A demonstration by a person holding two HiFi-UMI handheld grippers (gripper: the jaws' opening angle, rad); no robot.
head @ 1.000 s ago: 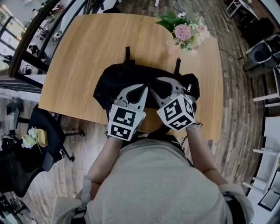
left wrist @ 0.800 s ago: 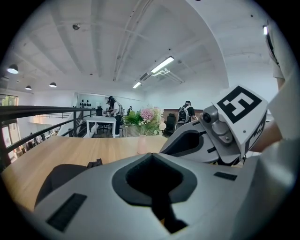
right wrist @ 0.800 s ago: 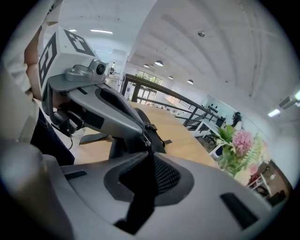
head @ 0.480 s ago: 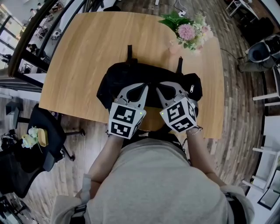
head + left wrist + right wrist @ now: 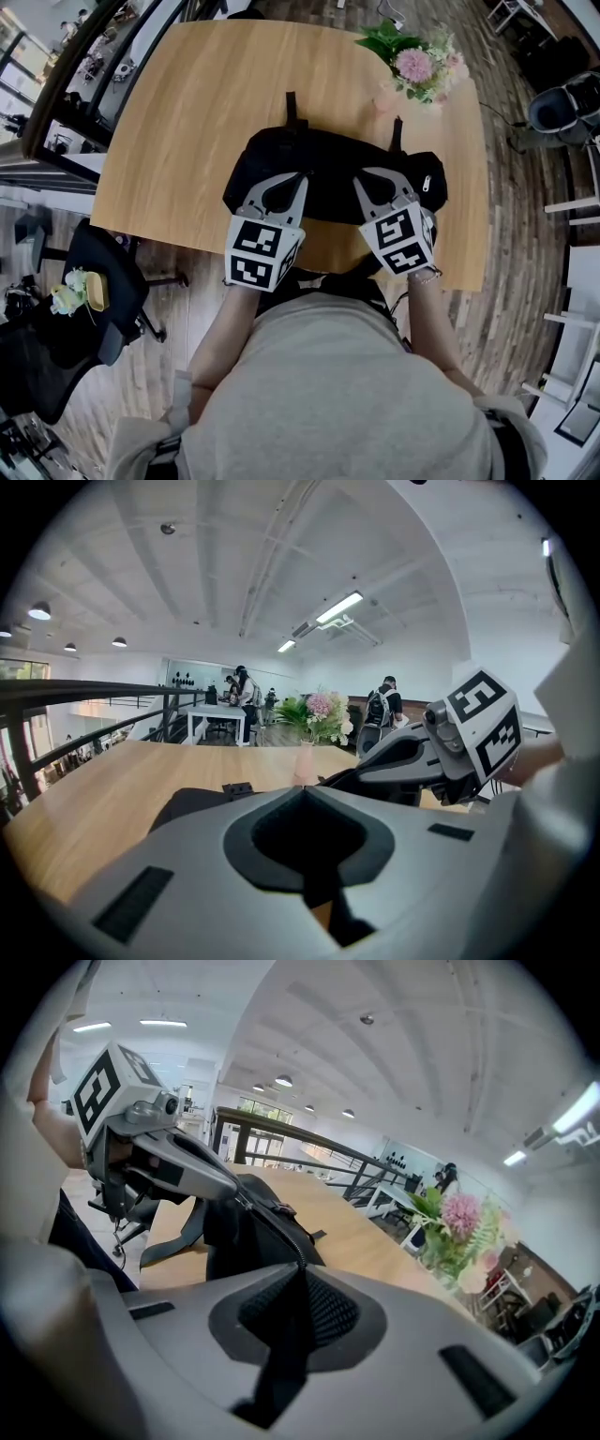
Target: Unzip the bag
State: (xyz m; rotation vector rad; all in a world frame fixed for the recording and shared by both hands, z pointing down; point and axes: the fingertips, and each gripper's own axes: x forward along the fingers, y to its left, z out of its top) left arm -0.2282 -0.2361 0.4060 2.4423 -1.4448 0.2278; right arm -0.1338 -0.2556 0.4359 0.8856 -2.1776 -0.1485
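Observation:
A black bag [image 5: 328,159] lies on the wooden table [image 5: 187,112], close to its near edge. My left gripper [image 5: 302,176] rests on the bag's near side left of centre, jaws shut with dark bag fabric between them. My right gripper [image 5: 359,174] is a short way to its right, jaws closed on the bag at its zipper line. In the right gripper view the zipper [image 5: 281,1227] runs taut from my right gripper [image 5: 302,1267] up to the left gripper [image 5: 239,1192]. The left gripper view shows my left gripper [image 5: 302,789] shut, with the bag [image 5: 187,803] behind it.
A pink vase of flowers [image 5: 417,70] stands at the table's far right corner, behind the bag. A black office chair [image 5: 84,309] stands on the floor to the left. The person's body is pressed against the table's near edge. People stand far off [image 5: 242,682].
The right gripper's jaws have closed on the bag. The two grippers' tips now stand farther apart than a second ago. Bag and grippers sit more to the right in the head view.

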